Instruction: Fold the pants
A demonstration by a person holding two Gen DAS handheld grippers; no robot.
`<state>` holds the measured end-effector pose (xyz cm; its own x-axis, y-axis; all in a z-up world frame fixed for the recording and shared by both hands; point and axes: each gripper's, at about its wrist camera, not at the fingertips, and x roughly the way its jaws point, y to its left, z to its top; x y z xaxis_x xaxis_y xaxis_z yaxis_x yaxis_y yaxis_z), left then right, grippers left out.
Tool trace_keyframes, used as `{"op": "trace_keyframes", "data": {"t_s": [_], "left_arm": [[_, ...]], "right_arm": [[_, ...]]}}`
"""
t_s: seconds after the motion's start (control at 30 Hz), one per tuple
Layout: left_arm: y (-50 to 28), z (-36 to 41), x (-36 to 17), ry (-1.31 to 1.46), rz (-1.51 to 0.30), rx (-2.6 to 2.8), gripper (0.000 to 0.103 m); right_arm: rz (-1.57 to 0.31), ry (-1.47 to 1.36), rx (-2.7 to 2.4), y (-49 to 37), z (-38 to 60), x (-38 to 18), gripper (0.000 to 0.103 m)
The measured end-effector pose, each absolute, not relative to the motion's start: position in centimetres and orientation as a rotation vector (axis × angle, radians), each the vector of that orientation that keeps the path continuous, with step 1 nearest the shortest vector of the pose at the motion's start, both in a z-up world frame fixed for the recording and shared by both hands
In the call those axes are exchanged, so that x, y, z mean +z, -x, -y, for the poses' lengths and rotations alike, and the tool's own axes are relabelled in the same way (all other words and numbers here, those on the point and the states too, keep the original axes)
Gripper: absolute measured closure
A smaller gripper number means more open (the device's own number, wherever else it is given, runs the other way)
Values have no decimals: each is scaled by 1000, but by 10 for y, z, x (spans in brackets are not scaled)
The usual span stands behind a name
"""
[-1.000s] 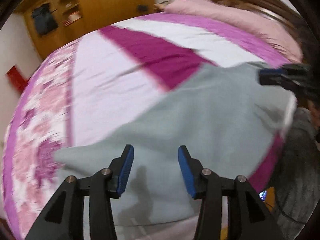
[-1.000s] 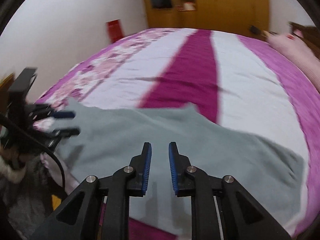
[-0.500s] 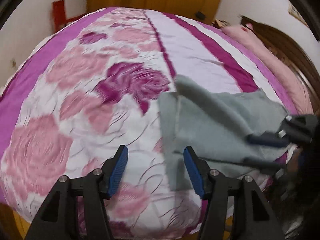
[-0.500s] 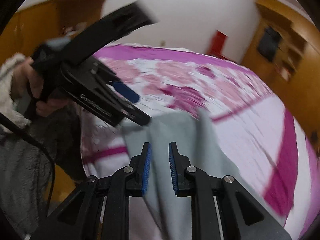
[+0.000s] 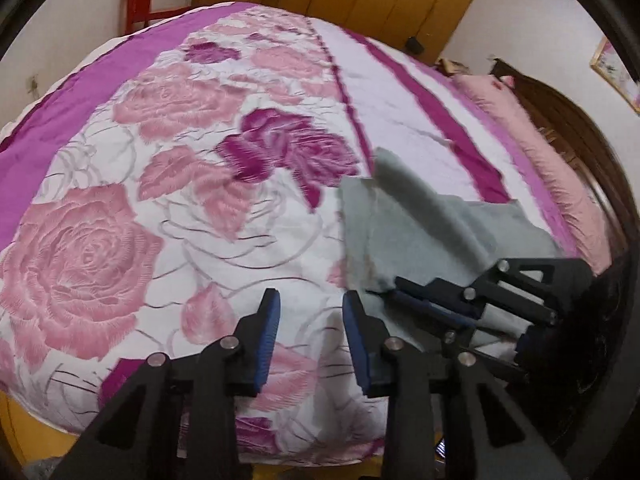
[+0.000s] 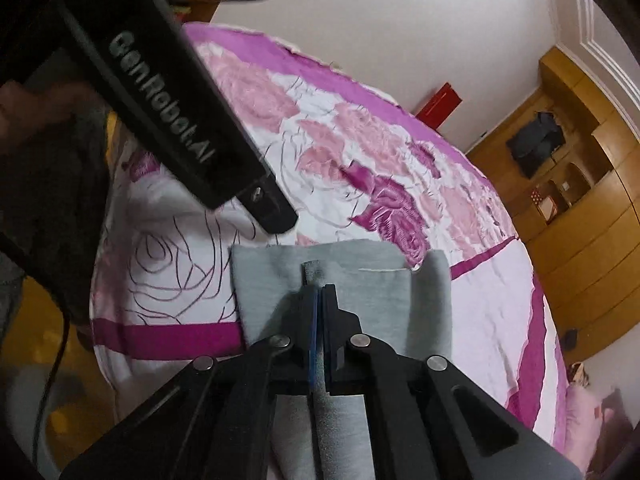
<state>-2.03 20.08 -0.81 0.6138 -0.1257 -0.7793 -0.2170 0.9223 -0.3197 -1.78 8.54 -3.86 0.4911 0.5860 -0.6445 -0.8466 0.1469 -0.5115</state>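
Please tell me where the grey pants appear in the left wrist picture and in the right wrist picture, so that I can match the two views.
Left wrist view: the grey pants lie right of centre on the bedspread, reaching to the right gripper.
Right wrist view: the grey pants are at lower centre, a fold of them pinched between the closed jaws of the right gripper.
Shared landmark: the dark magenta rose printed on the bedspread, just beyond the pants.

Grey fleece pants (image 5: 424, 236) spread on the rose-patterned pink and white bed (image 5: 160, 184), ahead and right of the left claw (image 5: 310, 312). Right claw (image 6: 319, 300) pinched on a ridge of the pants near their front edge. Left claw up and left of it. Wooden wardrobe (image 6: 592, 216) beyond the bed, far right.
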Motion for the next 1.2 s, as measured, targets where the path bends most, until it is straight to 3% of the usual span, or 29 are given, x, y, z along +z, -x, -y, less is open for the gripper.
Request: {"op": "trace_keyframes", "data": {"t_s": [0.4,0.77,0.87,1.03,1.2], "left_arm": [[34,-210,-8,486,-906,48,65],[35,-209,-11,470,-928,61,60],[34,-208,-12,462,-930,64,59],[25,-197,-4,416,-910,30,53],[3,-185,2,343,-915,47,52]], "right_arm": [[-294,987,1125,48,-83,-15,103],[-406,969,1171,41,-96,-47,103],[-463,852,1209,31,-91,-31,93],[-581,618,1170,-11,-58,-6,91],[-638,575,1111,-55,-29,-4,87]]}}
